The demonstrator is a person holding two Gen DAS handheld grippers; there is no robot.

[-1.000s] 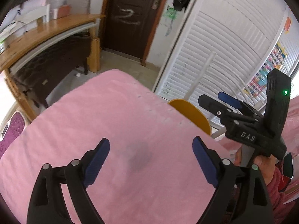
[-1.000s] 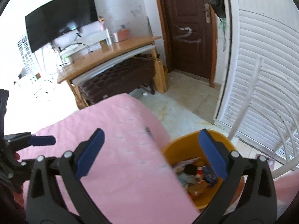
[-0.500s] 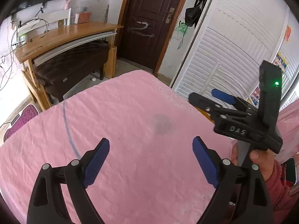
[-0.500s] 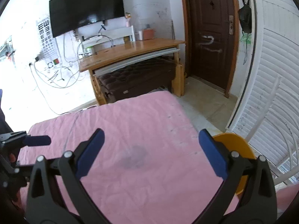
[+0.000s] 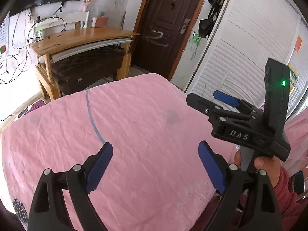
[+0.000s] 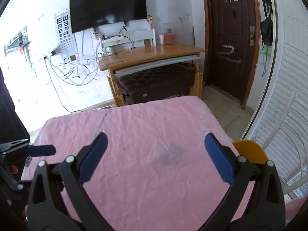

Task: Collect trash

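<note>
both tools hang over a counter [image 6: 146,173] covered by a wrinkled pink cloth [image 5: 134,134], pointing down at it at a slant. the left tool [image 5: 156,165] is released, blue pads wide apart, only cloth between them. the right tool [image 6: 156,157] is released too, its pads spread over a dark stain [image 6: 171,154] on the cloth. in the left view the right tool shows from the side, gripped by a hand [image 5: 267,171] in a red sleeve [image 5: 288,198], a green light on its body. no trash shows on the cloth. a yellow bin [image 6: 250,152] peeks out just past the counter's right edge; its inside is hidden. beyond stand a wooden desk [image 6: 152,55], a wall tv [image 6: 107,7] and a brown door [image 6: 231,38].
</note>
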